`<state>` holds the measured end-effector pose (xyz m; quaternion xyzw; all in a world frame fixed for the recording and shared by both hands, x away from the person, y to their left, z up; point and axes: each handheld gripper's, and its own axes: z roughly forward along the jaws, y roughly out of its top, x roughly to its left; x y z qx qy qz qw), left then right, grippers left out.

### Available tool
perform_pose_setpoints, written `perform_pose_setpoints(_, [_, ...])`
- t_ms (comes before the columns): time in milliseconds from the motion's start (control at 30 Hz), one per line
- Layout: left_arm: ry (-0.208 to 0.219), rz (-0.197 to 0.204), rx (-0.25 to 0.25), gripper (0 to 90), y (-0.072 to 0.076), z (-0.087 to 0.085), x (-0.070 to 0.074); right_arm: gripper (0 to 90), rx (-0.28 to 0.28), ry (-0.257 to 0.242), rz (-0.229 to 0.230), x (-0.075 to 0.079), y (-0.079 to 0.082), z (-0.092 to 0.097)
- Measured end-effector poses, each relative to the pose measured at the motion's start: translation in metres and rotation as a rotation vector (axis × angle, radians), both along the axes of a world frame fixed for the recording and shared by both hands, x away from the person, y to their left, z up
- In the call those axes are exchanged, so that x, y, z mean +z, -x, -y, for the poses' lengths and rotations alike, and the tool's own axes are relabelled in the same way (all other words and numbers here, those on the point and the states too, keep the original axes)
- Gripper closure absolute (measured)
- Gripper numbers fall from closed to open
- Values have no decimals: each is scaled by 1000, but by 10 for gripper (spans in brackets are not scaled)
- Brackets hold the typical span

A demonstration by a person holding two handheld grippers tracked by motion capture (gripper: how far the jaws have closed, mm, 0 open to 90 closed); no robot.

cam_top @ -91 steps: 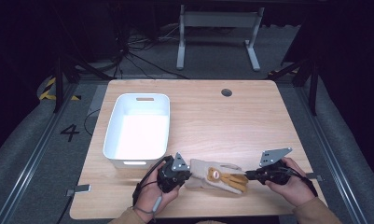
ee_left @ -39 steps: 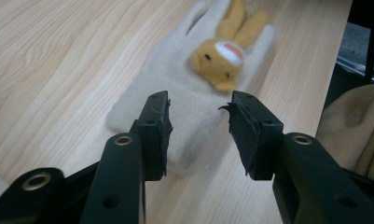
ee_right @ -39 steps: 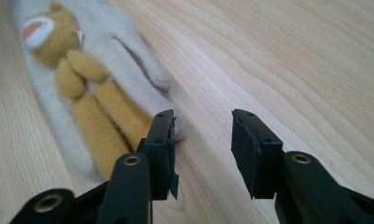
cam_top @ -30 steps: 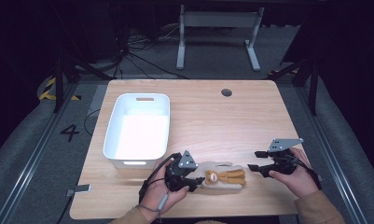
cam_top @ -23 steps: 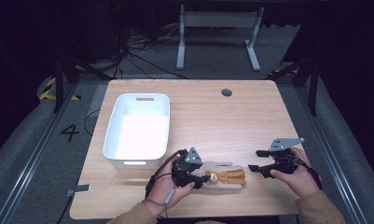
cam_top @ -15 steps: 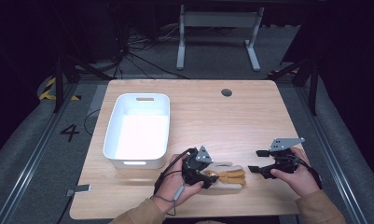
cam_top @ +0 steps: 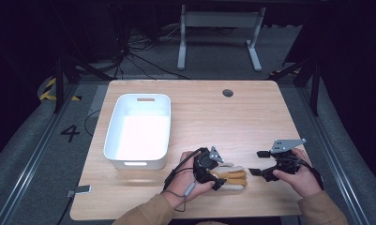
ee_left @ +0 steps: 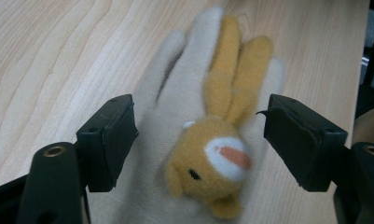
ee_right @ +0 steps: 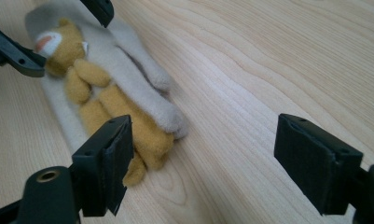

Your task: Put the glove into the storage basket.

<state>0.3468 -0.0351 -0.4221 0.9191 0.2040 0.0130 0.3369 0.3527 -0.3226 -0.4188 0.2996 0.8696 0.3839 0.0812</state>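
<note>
At the bench's (cam_top: 199, 108) 6 o'clock edge, the glove (ee_left: 184, 121) lies flat; left gripper (cam_top: 218, 176) fingers, just opening, straddle it for a pickup, right gripper (cam_top: 256, 164) fingers released at 3 o'clock.

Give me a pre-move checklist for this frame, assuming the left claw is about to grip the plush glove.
1. Left claw open, its jaws having just been opening: ok.
2. Plush glove between the left jaws, pads clear of it on both sides: ok.
3. Glove lying flat on the table, not bunched: ok.
4. Right claw open and off the glove, at its fingertip end: ok.
5. White bin upright beside the left hand, nothing seen inside: ok.
6. Whether the left pads reach low enough to catch the fabric: cannot tell.
</note>
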Motion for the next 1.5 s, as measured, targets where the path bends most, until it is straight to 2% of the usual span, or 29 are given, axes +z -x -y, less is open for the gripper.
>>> perform_pose_setpoints(333, [-67,14,-7,205,-4,12,-11,206,19,-18,-9,-1,0,-1])
perform_pose_setpoints(400, [-94,-5,-1,181,-7,13,-14,206,22,-19,-11,-2,0,-1])
perform_pose_setpoints(500, [-103,-21,-4,164,-10,16,-18,204,23,-21,-15,-3,0,-1])
perform_pose_setpoints(700, [-148,-8,-24,154,-9,22,-23,202,24,-20,-17,-4,0,-1])
perform_pose_setpoints(767, [-159,-20,-28,154,-8,24,-25,202,28,-22,-17,-5,0,-1])
perform_pose_setpoints(900, [-166,-15,-42,153,-6,25,-26,202,30,-24,-20,-5,0,-2])
perform_pose_setpoints(967, [-169,-25,-46,153,-5,26,-26,202,30,-27,-20,-5,0,-2])
perform_pose_setpoints(1200, [-177,-4,-89,146,-2,29,-28,202,24,-26,-16,-5,0,-1])
perform_pose_setpoints(1233, [-186,-4,-99,148,-1,29,-28,202,25,-26,-17,-5,0,-1])
perform_pose_setpoints(1300, [-206,34,-114,169,2,31,-28,202,26,-24,-17,-5,0,-1])
perform_pose_setpoints(1333, [-200,42,-119,179,4,32,-28,202,27,-25,-17,-5,0,-2])
perform_pose_setpoints(1500, [-179,52,-139,354,4,30,-26,203,25,-27,-14,-5,0,-2])
